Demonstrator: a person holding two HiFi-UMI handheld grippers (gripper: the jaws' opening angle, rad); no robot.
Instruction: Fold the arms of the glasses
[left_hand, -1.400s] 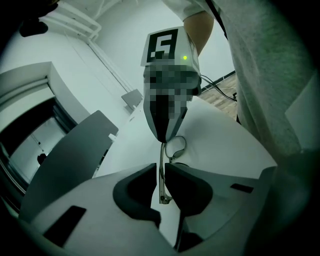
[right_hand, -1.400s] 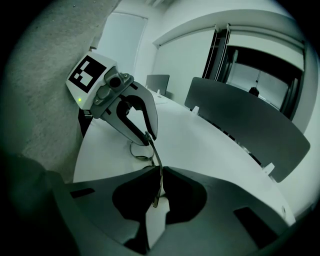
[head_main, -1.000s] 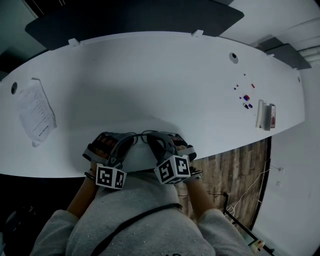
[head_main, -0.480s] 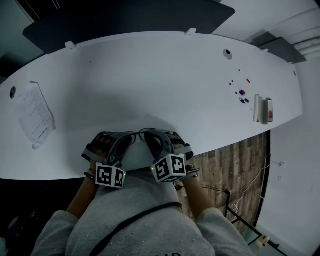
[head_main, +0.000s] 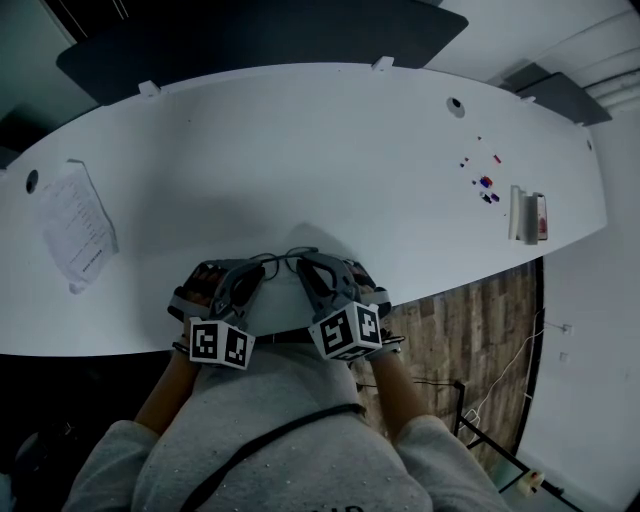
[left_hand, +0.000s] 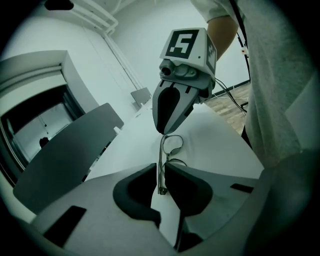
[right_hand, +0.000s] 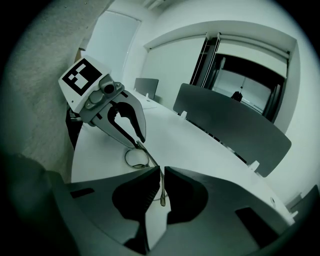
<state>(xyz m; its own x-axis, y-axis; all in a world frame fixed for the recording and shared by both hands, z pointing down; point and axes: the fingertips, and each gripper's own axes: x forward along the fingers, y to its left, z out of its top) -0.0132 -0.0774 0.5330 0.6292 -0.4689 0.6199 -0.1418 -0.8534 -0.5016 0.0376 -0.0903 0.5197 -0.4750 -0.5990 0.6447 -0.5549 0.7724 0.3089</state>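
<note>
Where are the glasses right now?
In the head view the glasses are low in the middle, by the near edge of the white table, pinched between the left tongs and the right tongs.

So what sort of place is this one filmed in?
Probably an office meeting room: a long white table with a cable hole, a dark panel clipped along its far edge, and a printed sheet.
</note>
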